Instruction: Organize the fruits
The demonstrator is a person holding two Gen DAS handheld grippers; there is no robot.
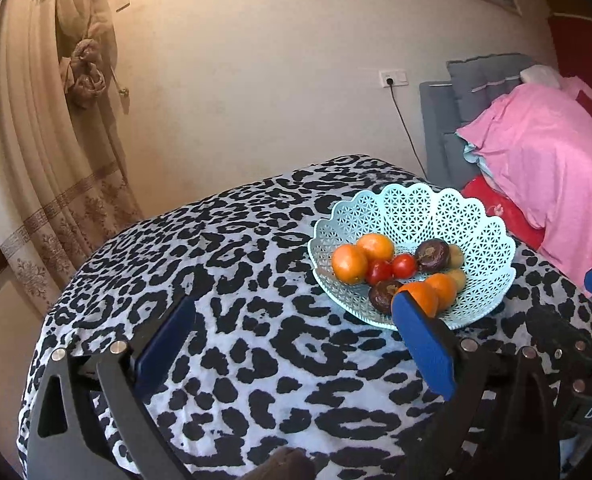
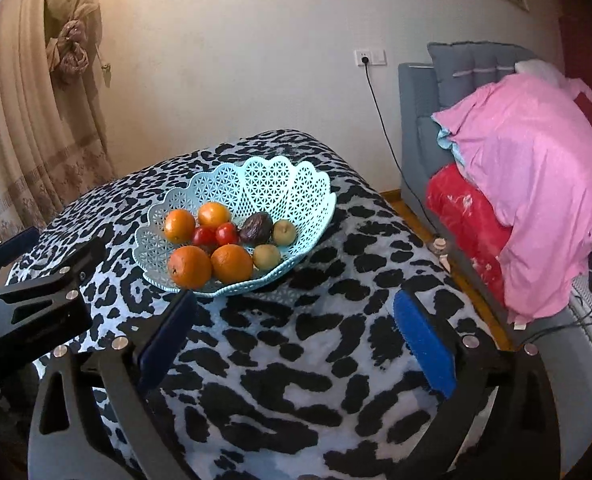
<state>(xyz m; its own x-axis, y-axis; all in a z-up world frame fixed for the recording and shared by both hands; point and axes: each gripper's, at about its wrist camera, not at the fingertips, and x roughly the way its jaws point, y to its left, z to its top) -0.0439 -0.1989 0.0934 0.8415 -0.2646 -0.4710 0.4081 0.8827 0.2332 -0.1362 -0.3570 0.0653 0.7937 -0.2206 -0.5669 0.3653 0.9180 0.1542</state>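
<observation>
Both grippers, left (image 1: 291, 316) and right (image 2: 293, 316), are standing spread, empty; oranges (image 2: 189, 267), tomatoes (image 2: 227, 234), perhaps kiwis (image 2: 266, 257) are lying in the basket (image 2: 279, 180).

One pale-blue lattice basket (image 2: 291, 184). Inside: four oranges (image 2: 189, 267), two red tomatoes (image 2: 227, 233), two greenish kiwis (image 2: 284, 232), and two dark purplish fruits (image 1: 432, 255), probably passion fruits.

The left claw's finger (image 1: 424, 344) hides part of one orange (image 1: 420, 296) (front of basket).
</observation>
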